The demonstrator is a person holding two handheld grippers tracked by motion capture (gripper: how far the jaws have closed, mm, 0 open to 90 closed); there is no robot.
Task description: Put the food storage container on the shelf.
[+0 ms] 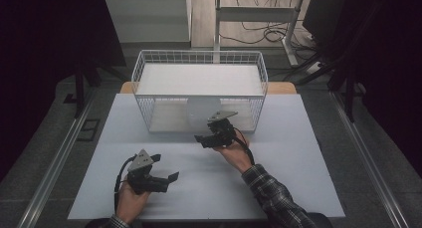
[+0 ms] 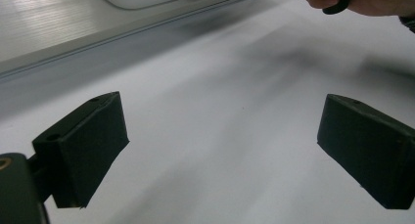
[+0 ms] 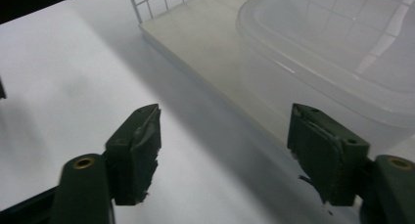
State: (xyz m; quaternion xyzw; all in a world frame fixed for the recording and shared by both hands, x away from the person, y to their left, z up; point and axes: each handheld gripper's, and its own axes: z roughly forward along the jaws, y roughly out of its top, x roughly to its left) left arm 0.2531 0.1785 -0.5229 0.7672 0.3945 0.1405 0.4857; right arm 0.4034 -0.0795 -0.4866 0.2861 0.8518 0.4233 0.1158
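Your high view is dim, with both side edges of the frame falling to near black; only the pale tabletop (image 1: 278, 178) in the middle catches light. In your left gripper view the tabletop looks smeared with soft grey shadows toward the upper right. In your right gripper view the clear tub (image 3: 342, 53) at upper right shows faint grid reflections and sits out of focus.

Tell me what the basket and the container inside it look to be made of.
The wire basket looks like white-coated metal: thin rods in an open grid. The container looks like translucent, frosted plastic with a smooth moulded rim; the basket's grid shows faintly through it. The pads on the right tongs look like dark rubber, frayed at the edges.
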